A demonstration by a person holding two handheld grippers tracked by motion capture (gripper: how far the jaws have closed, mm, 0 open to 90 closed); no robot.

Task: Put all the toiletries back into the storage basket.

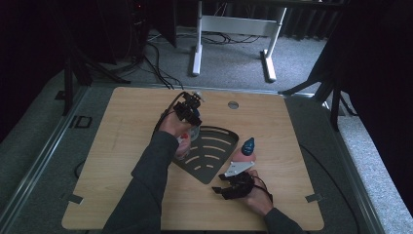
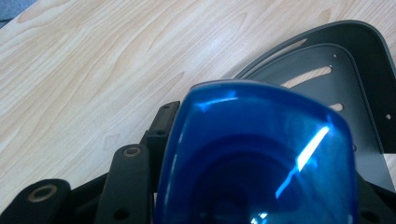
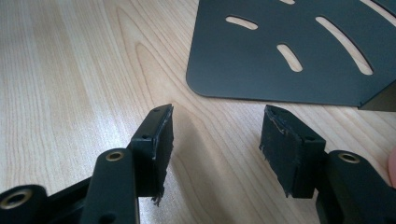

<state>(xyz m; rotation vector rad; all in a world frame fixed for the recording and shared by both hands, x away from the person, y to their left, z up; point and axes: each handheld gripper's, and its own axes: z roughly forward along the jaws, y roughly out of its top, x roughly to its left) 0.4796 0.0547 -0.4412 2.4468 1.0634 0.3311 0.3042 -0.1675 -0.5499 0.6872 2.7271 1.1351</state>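
A glossy blue translucent container (image 2: pixel 254 154) sits between the jaws of my left gripper (image 2: pixel 257 140), and the left jaw lies against its side. From above, the left gripper (image 1: pixel 189 127) hangs at the left rim of a dark slotted fan-shaped tray (image 1: pixel 214 151); what it holds looks pale with a red spot there. My right gripper (image 3: pixel 217 121) stands open with nothing between its worn pads, low over the wood just short of the tray's rounded corner (image 3: pixel 261 51). In the high view the right gripper (image 1: pixel 217 190) points left, near the table's front.
A pink bottle with a dark blue cap (image 1: pixel 247 148) stands just right of the tray, close to the right gripper. A round metal grommet (image 1: pixel 233 105) sits near the table's far edge. Behind the table are a white desk frame (image 1: pixel 197 48) and floor cables.
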